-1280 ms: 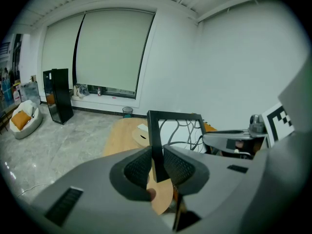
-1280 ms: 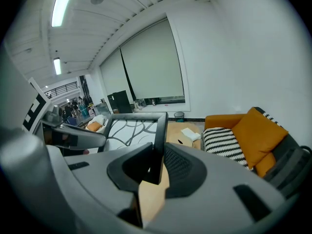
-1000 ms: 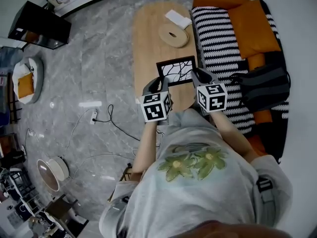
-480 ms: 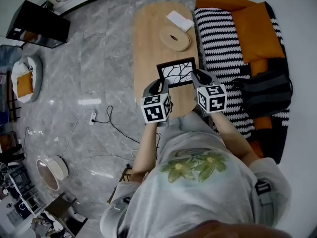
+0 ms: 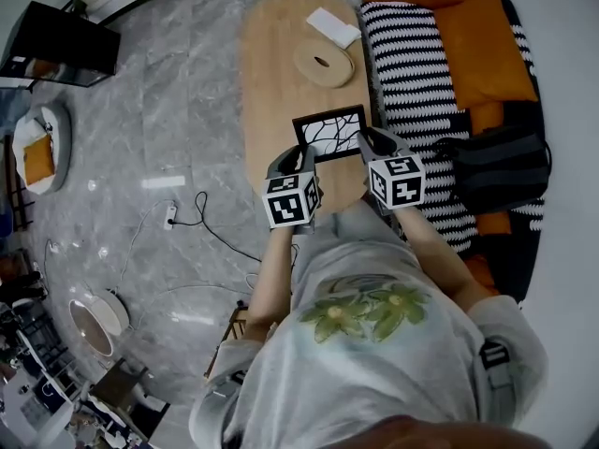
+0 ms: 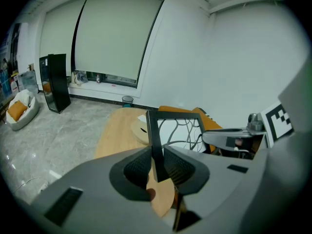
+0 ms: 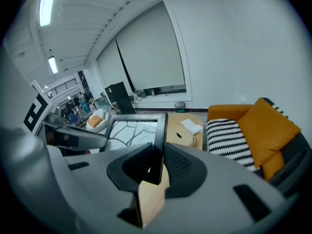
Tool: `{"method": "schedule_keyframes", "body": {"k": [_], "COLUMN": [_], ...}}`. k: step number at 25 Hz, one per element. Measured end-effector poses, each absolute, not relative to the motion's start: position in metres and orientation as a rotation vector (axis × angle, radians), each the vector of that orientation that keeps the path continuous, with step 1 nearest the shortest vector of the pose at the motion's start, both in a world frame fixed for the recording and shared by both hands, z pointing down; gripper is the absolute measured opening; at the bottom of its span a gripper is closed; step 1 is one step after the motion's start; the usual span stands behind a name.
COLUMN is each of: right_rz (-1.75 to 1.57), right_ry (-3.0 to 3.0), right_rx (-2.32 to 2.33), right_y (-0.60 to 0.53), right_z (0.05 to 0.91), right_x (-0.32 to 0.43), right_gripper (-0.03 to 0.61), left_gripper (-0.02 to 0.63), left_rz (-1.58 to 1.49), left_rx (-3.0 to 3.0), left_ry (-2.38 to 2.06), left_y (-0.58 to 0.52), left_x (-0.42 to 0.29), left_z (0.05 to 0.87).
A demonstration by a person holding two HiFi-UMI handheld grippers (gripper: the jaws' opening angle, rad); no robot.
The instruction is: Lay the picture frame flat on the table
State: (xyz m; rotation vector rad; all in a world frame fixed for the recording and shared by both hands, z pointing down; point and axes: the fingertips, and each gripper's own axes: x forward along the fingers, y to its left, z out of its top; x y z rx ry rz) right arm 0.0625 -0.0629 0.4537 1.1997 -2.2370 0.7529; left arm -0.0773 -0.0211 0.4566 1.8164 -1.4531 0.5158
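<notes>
Picture frame (image 5: pixel 329 132) gripped at both side bars, over near end of wooden table (image 5: pixel 271 73).
In the gripper views the frame is seen standing upright, w/ its branch-pattern print; from the head view it is seen only from above, foreshortened. The left gripper (image 5: pixel 298 157) is clamped on the left bar and the right gripper (image 5: pixel 367 141) on the right bar, pads pressed to the black moulding. The bottom edge is hidden behind the jaws, so contact w/ the tabletop can't be told. Both grippers are held side by side, close in front of the torso.

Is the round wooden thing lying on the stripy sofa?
No, the round wooden ring lies on the wooden table, next to the striped sofa cushion and not on it.
</notes>
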Motion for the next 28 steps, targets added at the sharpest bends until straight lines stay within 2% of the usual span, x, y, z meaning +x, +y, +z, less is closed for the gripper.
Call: {"method": "schedule_keyframes", "body": {"k": [28], "right_rz": [0.866], "right_ry": [-2.129], "right_rx": [1.123], "right_y": [-0.086], "right_z": [0.532], "right_x": [0.075], "right_gripper": [0.08], "left_gripper": [0.092], "left_rz": [0.615], "left_rx": [1.725], "left_ry": [-1.384], "left_y": [-0.045], "left_x": [-0.064], "left_z": [0.532]}}
